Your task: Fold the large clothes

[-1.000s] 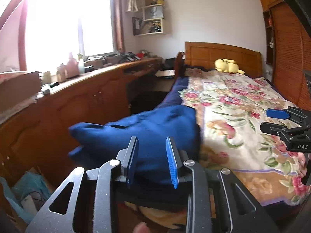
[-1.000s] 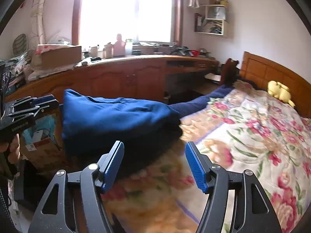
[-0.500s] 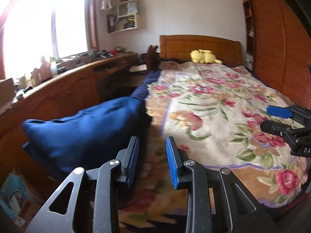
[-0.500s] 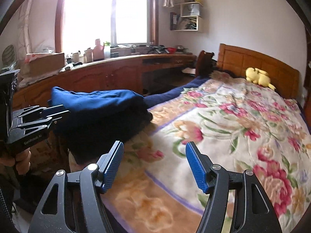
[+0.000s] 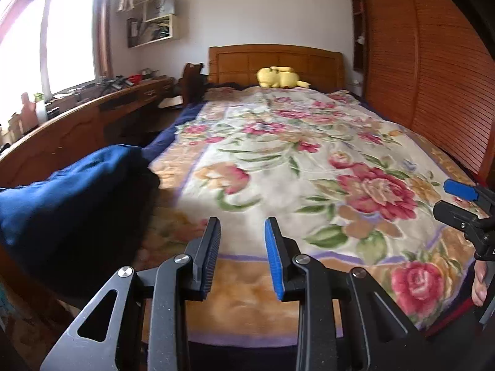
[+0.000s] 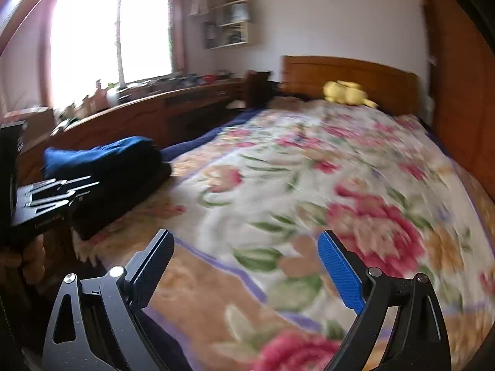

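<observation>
A folded dark blue garment (image 5: 77, 191) (image 6: 102, 157) lies on the near left corner of the bed, off to the left of both grippers. My left gripper (image 5: 242, 232) hovers over the foot of the floral blanket (image 5: 309, 160), jaws a narrow gap apart with nothing between them; it also shows at the left edge of the right wrist view (image 6: 52, 198). My right gripper (image 6: 246, 241) is over the blanket (image 6: 309, 185) further right, its jaws opening wide and empty. It appears at the right edge of the left wrist view (image 5: 464, 204).
A yellow plush toy (image 5: 278, 77) (image 6: 346, 92) sits by the wooden headboard (image 5: 275, 61). A long wooden desk (image 5: 77, 123) (image 6: 154, 114) with clutter runs under the window on the left. Slatted wardrobe doors (image 5: 433, 77) line the right side.
Both views have swung right, away from the blue garment and onto the blanket. The garment stays at the bed's left corner. The right jaws have spread wider; the left gap is unchanged.
</observation>
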Available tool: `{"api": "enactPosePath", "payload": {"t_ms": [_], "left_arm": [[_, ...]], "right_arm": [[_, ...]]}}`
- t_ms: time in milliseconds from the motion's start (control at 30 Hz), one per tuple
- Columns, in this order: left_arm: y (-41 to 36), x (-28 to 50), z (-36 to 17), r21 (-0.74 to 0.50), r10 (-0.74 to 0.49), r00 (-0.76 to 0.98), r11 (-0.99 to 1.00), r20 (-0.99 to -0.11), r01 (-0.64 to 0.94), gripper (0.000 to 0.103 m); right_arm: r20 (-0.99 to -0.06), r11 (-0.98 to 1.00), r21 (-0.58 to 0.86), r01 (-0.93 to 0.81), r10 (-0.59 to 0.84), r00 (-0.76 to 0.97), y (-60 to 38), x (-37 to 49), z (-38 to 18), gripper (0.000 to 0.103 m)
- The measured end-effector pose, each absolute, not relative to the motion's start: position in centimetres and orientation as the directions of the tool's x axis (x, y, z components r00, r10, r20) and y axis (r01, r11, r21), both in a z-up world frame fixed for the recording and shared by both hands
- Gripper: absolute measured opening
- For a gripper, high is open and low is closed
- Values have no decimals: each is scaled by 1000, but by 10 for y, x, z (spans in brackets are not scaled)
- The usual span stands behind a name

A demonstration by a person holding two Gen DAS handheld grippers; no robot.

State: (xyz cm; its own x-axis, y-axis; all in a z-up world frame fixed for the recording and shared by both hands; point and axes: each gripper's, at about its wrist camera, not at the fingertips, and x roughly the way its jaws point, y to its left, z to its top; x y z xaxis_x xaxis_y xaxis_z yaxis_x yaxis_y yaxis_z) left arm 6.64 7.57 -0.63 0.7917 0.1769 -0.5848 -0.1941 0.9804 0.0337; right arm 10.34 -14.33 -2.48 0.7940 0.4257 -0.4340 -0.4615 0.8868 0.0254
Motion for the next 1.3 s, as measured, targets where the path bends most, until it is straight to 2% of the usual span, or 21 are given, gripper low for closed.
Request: {"api": "enactPosePath", "payload": {"t_ms": [233, 333, 600, 900, 1300], "left_arm": [[17, 73, -18, 13, 89, 787, 995, -610, -103, 30], [-4, 71, -16, 8, 59, 792, 998, -608, -69, 31], [-41, 56, 15, -32, -20, 827, 999, -561, 2, 31], [-50, 38, 47, -27, -22, 866, 1000, -499, 9, 31], [-49, 34, 49, -21, -8, 869, 1000, -494, -3, 31]], "right_arm": [[-438, 948, 31, -316, 297, 848, -187, 70, -30, 94], [-434, 954, 86, -288, 297, 851, -202, 51, -25, 94], [-361, 974, 98, -202, 224, 905, -216, -1, -1, 94], [-268, 979, 96, -177, 197, 943, -219, -55, 0, 94], [-255, 982, 91, -165, 183, 949, -226, -46, -11, 94]]}}
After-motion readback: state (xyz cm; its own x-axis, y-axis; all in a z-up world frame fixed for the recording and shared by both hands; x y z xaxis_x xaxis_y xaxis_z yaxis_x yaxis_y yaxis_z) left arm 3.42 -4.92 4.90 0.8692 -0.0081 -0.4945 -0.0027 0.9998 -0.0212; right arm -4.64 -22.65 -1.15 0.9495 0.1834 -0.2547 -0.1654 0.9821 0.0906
